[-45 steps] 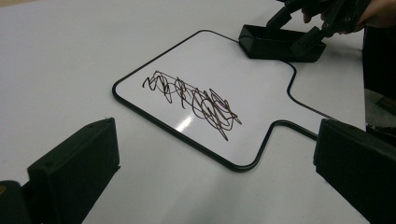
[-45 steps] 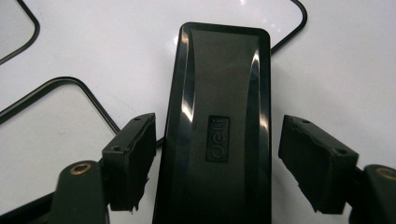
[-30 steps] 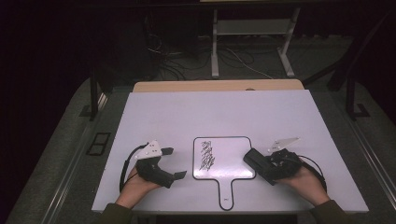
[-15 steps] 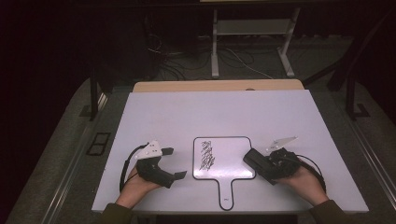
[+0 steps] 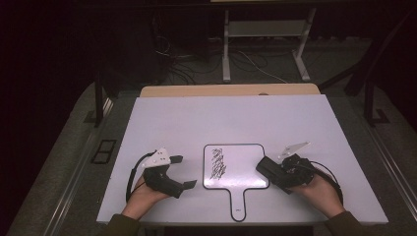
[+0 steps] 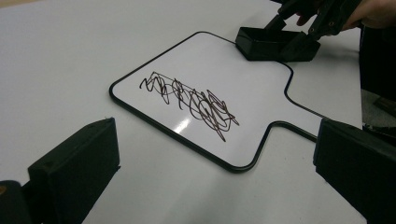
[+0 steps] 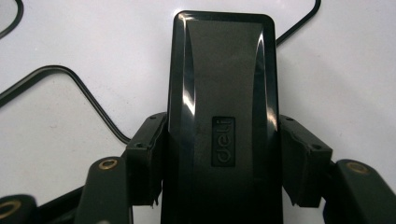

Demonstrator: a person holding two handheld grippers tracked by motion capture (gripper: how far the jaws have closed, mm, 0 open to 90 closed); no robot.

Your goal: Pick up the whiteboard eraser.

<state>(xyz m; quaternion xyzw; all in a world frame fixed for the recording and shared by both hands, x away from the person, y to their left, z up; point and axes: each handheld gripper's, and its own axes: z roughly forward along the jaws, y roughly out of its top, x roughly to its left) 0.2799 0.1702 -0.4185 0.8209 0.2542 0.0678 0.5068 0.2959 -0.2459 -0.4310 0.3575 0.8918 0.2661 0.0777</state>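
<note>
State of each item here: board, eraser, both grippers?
Whiteboard: flat on the table, scribble unerased.
Eraser: clamped, resting on the whiteboard's right edge.
Right gripper: shut on the eraser.
Left gripper: open, empty, left of the whiteboard.

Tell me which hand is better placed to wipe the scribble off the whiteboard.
Right. The right gripper is already shut on the black eraser at the whiteboard's right edge, near the scribble. The left gripper sits open and empty beside the board.
</note>
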